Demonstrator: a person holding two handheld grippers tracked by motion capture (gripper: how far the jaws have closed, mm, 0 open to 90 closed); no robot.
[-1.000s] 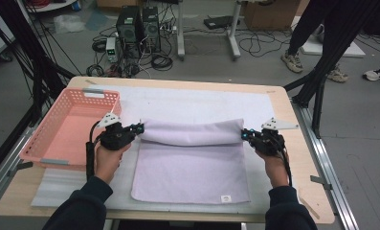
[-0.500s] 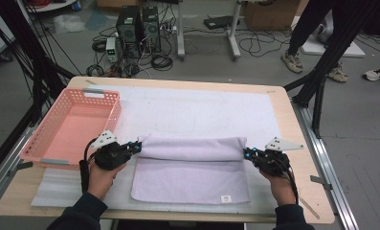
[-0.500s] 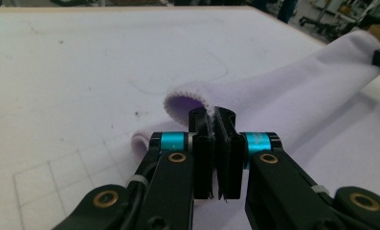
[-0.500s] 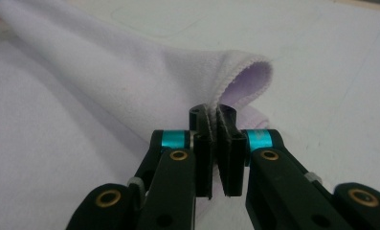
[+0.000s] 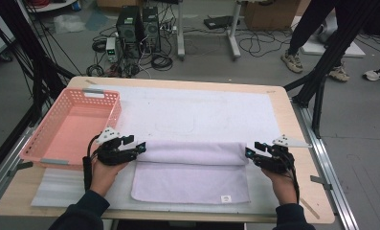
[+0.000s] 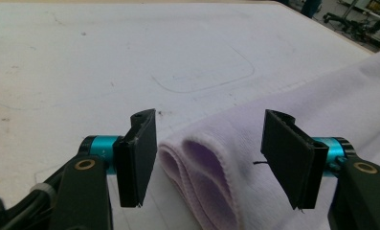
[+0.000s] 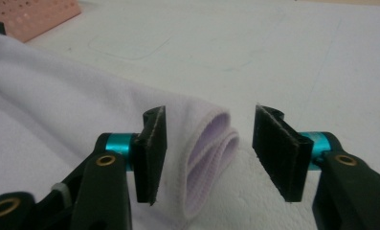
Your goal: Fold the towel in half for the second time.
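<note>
The pale lilac terry towel (image 5: pixel 192 170) lies folded at the lower middle of the frame on the white-padded wooden worktop (image 5: pixel 202 112). Both the left gripper (image 6: pixel 209 160) and the right gripper (image 7: pixel 209 153) have just been opening; their fingers stand wide, the folded edges between them, untouched. That loose fold could spring back or snag as the grippers leave. A pink plastic basket (image 5: pixel 72 127) sits at left; cables and computers crowd the floor beyond.

A lab or workshop: computer towers (image 5: pixel 139 26) and tangled cables (image 5: pixel 254 45) sit on the bare floor beyond a framed worktable (image 5: pixel 293 201).
</note>
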